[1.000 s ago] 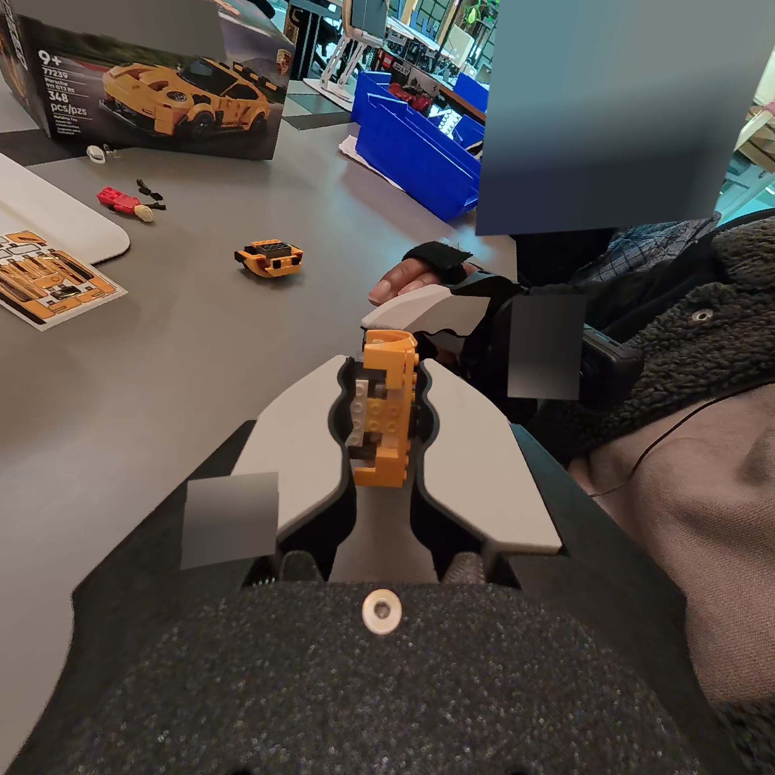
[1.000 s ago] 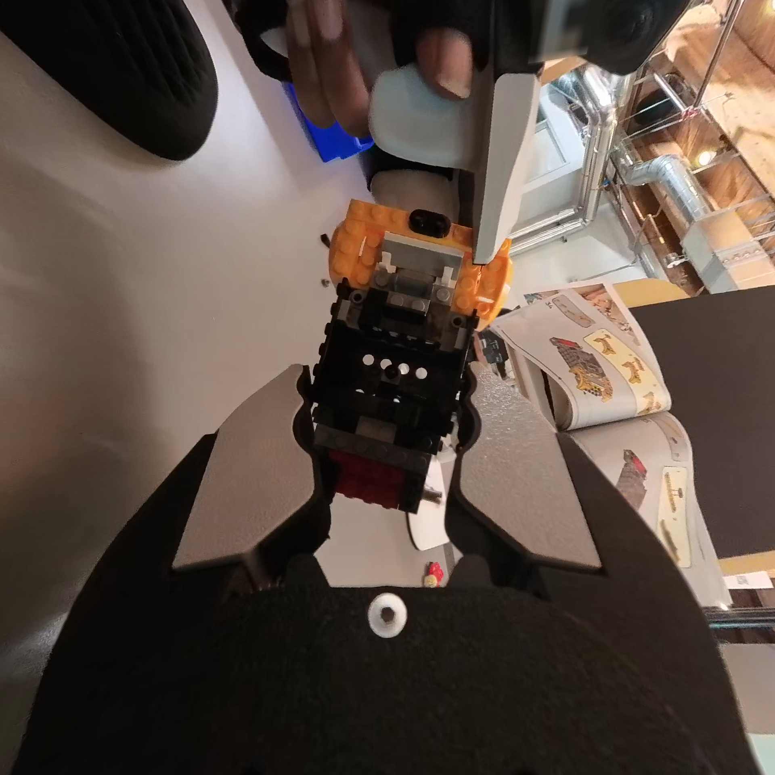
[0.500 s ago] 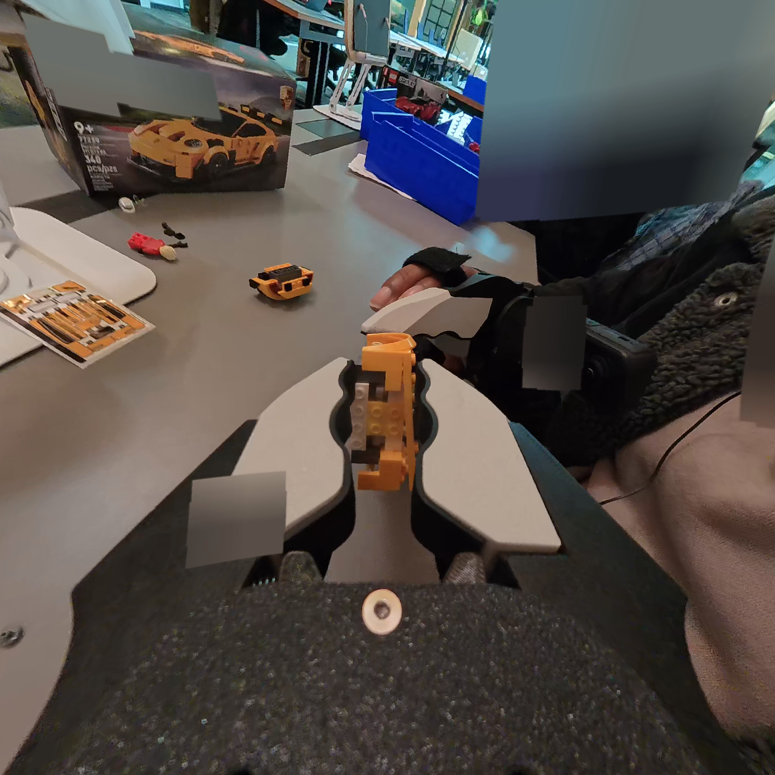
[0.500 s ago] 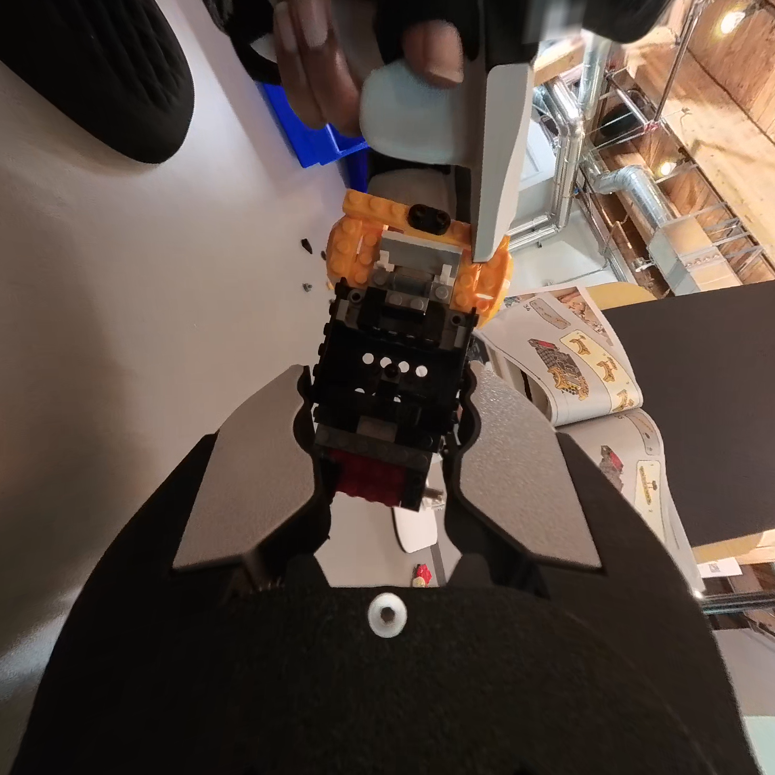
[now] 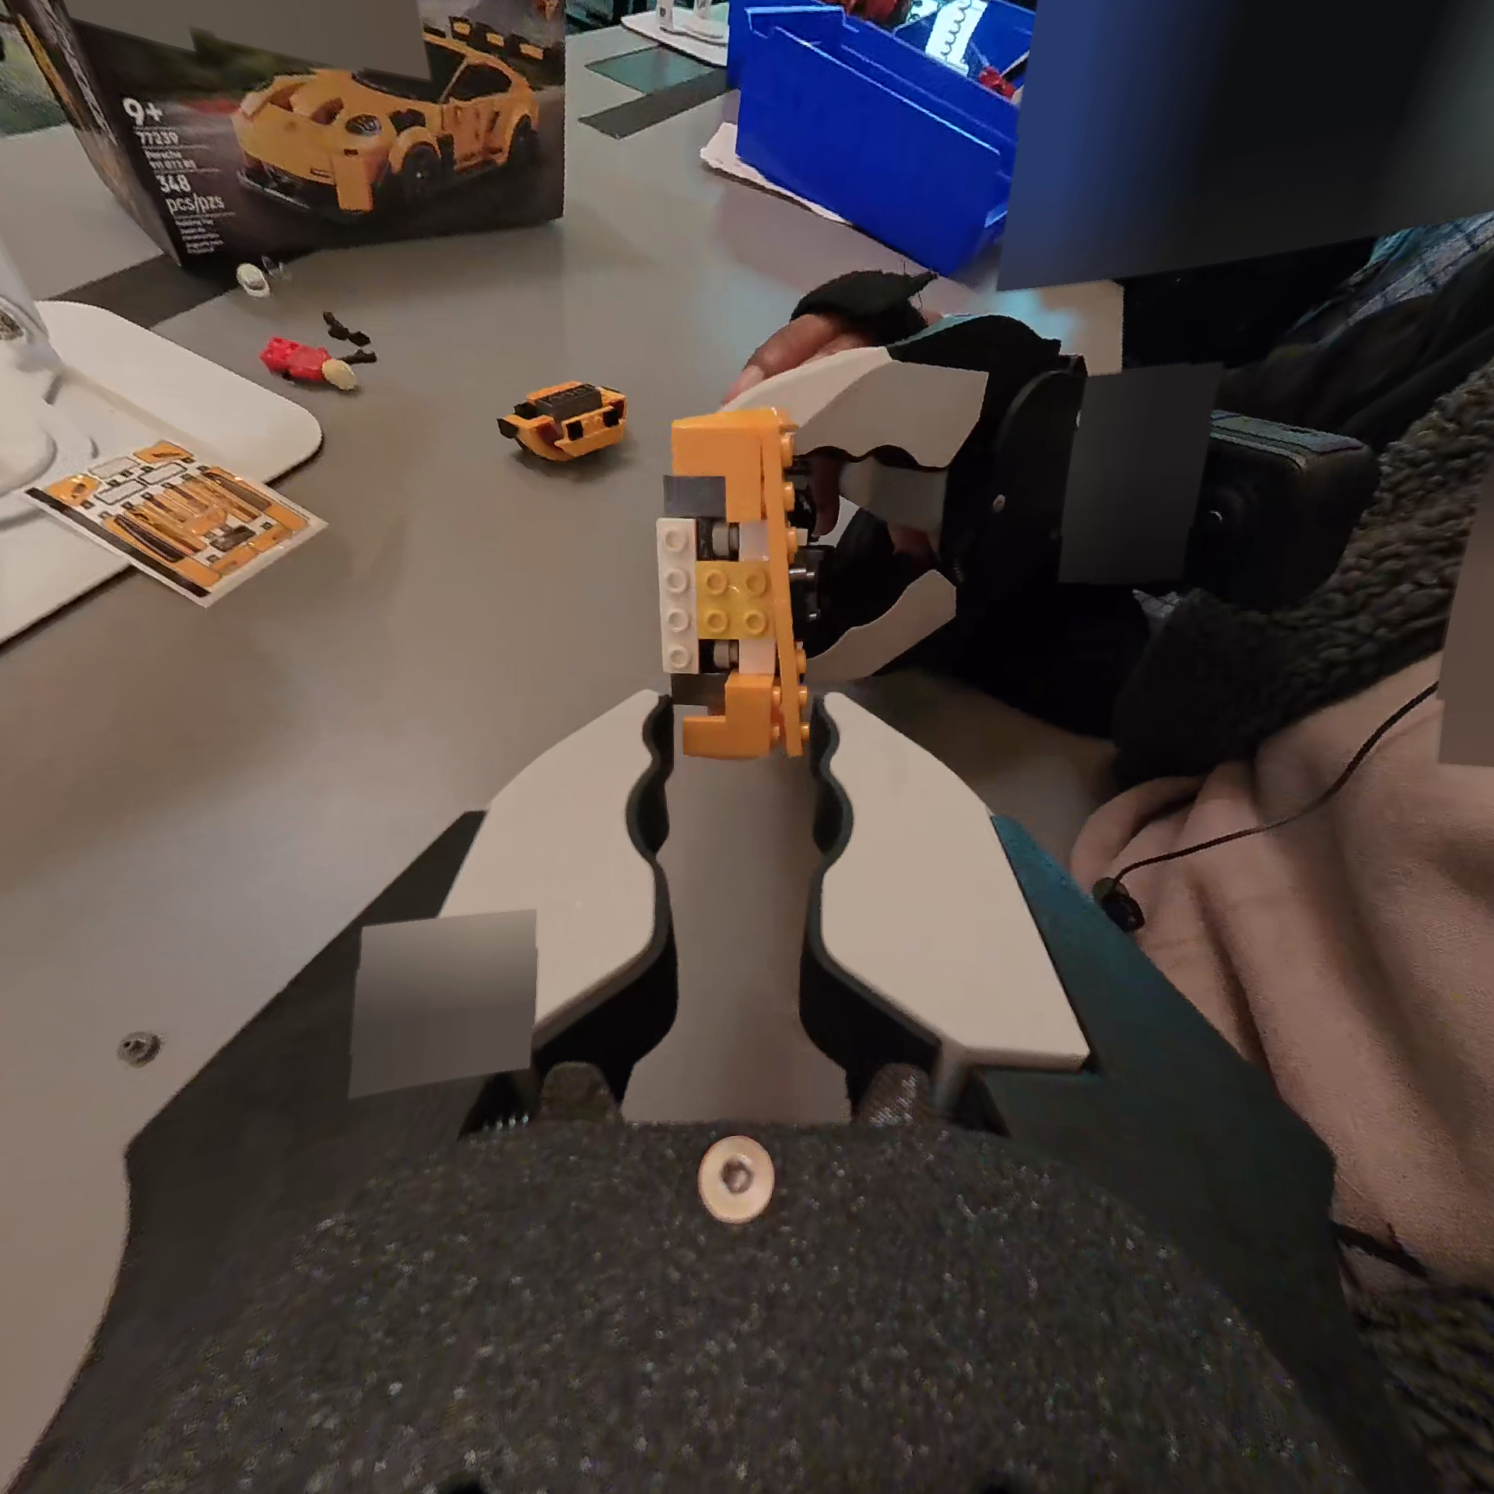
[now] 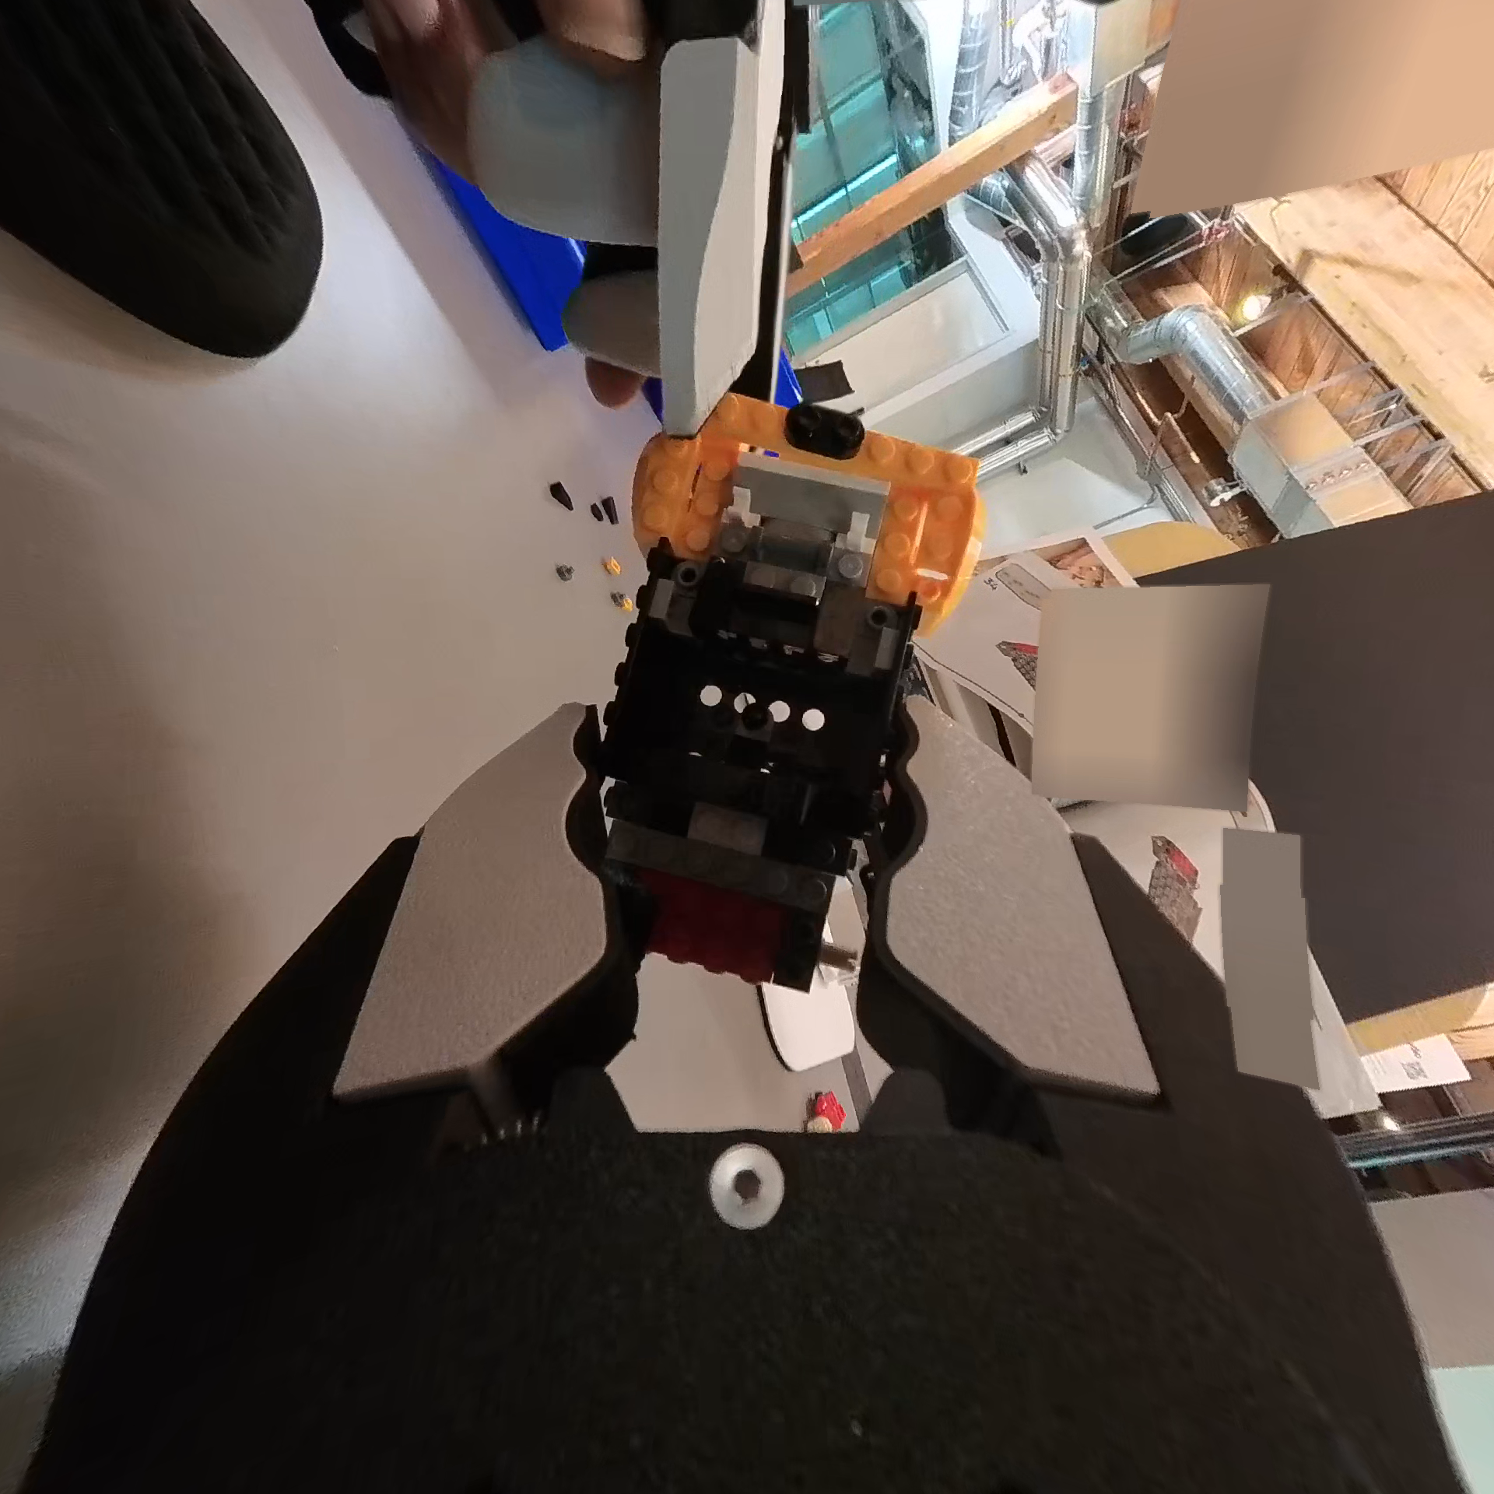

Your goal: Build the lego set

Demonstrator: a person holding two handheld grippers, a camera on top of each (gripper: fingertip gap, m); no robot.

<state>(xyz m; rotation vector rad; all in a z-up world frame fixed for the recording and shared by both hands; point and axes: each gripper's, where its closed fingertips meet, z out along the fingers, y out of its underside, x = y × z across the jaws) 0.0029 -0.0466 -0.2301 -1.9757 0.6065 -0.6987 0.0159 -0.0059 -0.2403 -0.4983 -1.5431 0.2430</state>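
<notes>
Both of my grippers meet at one thing, the half-built lego car (image 6: 760,728), so I place everything else from it. My right gripper (image 6: 748,796) is clamped on the car's black chassis, its two fingers pressed against the sides, with the red bricks at the near end down between them and the orange end pointing away.

My left gripper (image 5: 740,715) has its fingers spread with bare table showing between them. Its tips sit on either side of the bottom corner of the car's orange end (image 5: 736,582), and I cannot tell whether they touch it; in the right wrist view one left fingertip (image 6: 687,404) rests against the orange corner.

Beyond the car and to its left, in the left wrist view, a small orange and black sub-assembly (image 5: 566,412) lies on the grey table (image 5: 404,687). Farther left lies a sticker sheet (image 5: 174,517), partly over the edge of a white tray (image 5: 267,412). Past that are a red minifigure piece (image 5: 303,364) and small black bits (image 5: 348,331). Farthest off stand the set's box (image 5: 339,129) and, right of it, a blue bin (image 5: 865,145). In the right wrist view an open instruction booklet (image 6: 994,614) lies just beside the car.
</notes>
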